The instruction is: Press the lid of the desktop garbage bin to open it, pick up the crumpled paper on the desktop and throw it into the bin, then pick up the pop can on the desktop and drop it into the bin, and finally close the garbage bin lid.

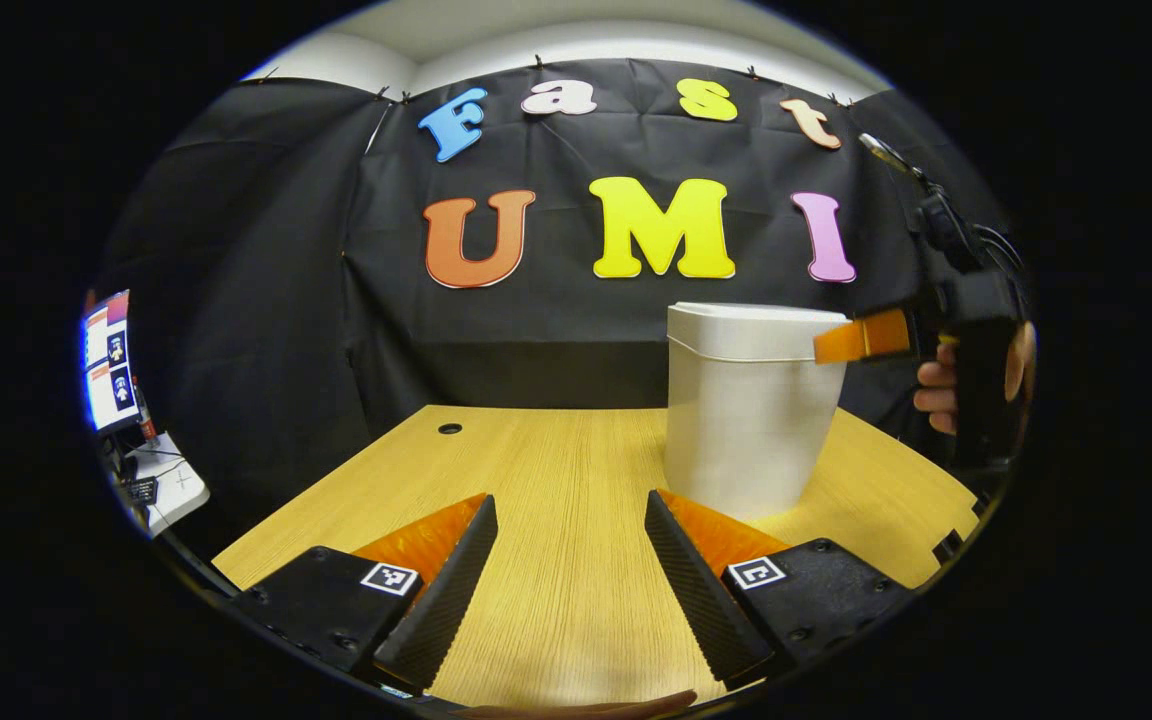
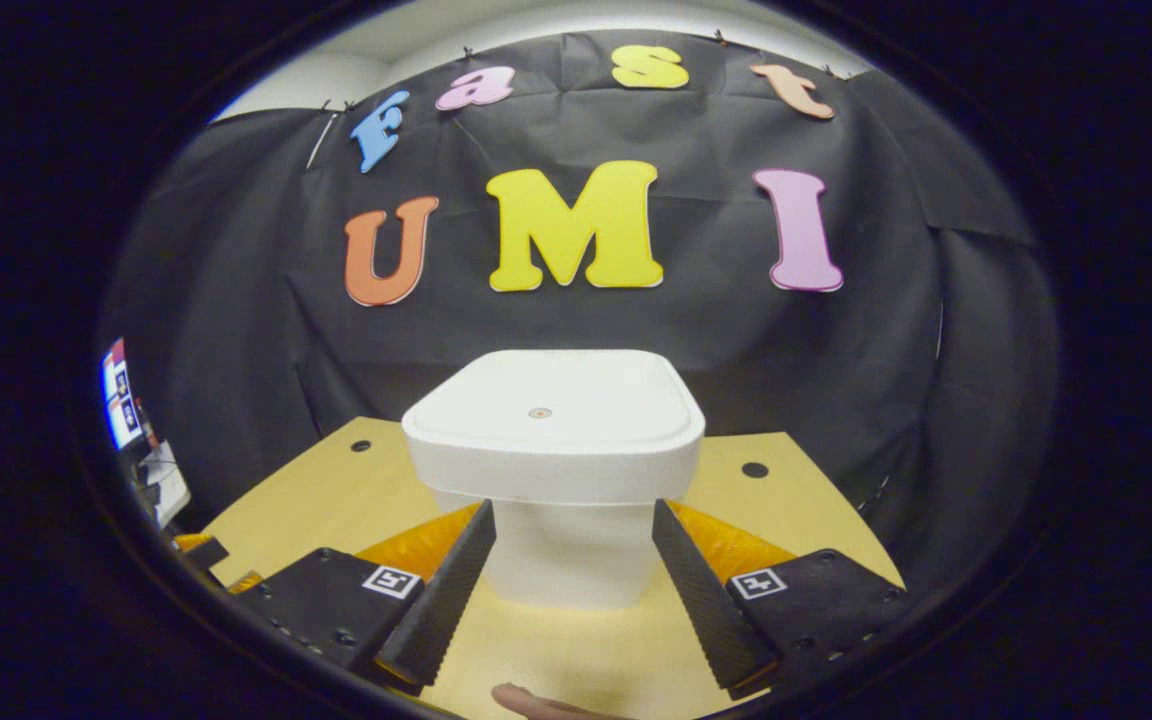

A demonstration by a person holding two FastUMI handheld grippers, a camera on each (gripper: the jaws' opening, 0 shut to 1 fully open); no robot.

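Note:
The white garbage bin (image 1: 746, 420) stands on the wooden table (image 1: 556, 450) with its lid (image 1: 751, 322) down. My left gripper (image 1: 571, 500) hovers open above bare tabletop, with the bin ahead and slightly to its right. My right gripper (image 1: 836, 342), held by a hand (image 1: 936, 385), reaches in from the right at the height of the lid's edge. In the right gripper view the bin (image 2: 566, 560) is close in front and its flat lid (image 2: 551, 415) has a small dot in the middle. The right gripper (image 2: 572, 512) is open, just short of the bin's front, fingers level with the bin's upper wall.
A lit monitor (image 1: 108, 360) stands beyond the table's left edge, next to a small white side table (image 1: 166, 480). Round cable holes sit in the tabletop at the far left (image 1: 450, 428) and far right (image 2: 755, 469). The black cloth wall runs right behind the table.

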